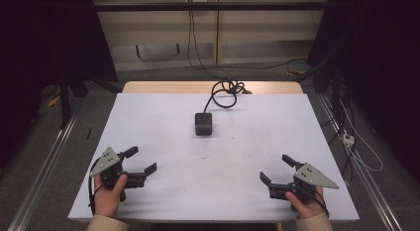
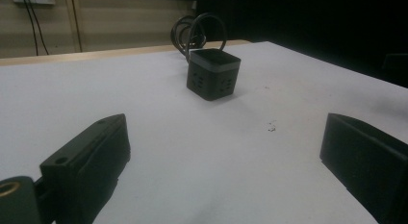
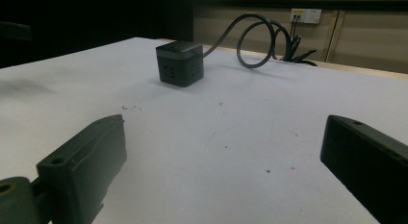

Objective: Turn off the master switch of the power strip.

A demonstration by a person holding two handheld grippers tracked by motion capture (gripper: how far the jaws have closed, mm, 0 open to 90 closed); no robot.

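A white worktop (image 1: 163, 122) sat in a dim room, the cube (image 1: 203, 123) mid-table. Both grippers, left (image 1: 140, 161) and right (image 1: 277, 171), held fingers apart, empty. Its coiled cable (image 1: 225, 92) risked snagging and dragging the cube.

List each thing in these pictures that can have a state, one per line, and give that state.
Left gripper: open, nothing between the jaws, held at the table's near edge.
Right gripper: open, nothing between the jaws, held at the near edge.
Socket cube: upright on the table, untouched, nothing plugged into the faces that show.
Cable: joined to the cube, coiled loosely at the far edge.
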